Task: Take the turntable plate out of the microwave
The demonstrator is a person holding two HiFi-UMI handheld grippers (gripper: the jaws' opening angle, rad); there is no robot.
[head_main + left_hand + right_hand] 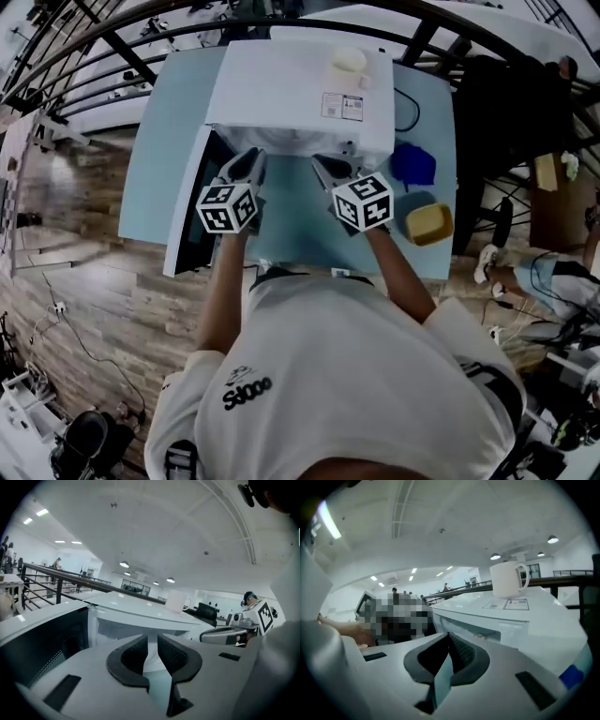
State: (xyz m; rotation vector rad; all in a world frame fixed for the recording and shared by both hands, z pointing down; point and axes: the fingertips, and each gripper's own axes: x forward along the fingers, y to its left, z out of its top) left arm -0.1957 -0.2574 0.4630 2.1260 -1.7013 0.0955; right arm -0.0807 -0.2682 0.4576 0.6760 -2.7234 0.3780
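Turntable plate shows in no view: the white box-shaped microwave [300, 94] on the pale blue worktop [164, 122] hides its cavity under its top, with its door [187, 211] swung open leftward. Left gripper [248, 161] faces the opening, jaws slightly apart, empty; right gripper [328, 169] beside it, jaws closed together on nothing

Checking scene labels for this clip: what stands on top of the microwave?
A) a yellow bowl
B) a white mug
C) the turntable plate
B: a white mug stands on the top of the microwave, while the yellow bowl sits on the table beside it.
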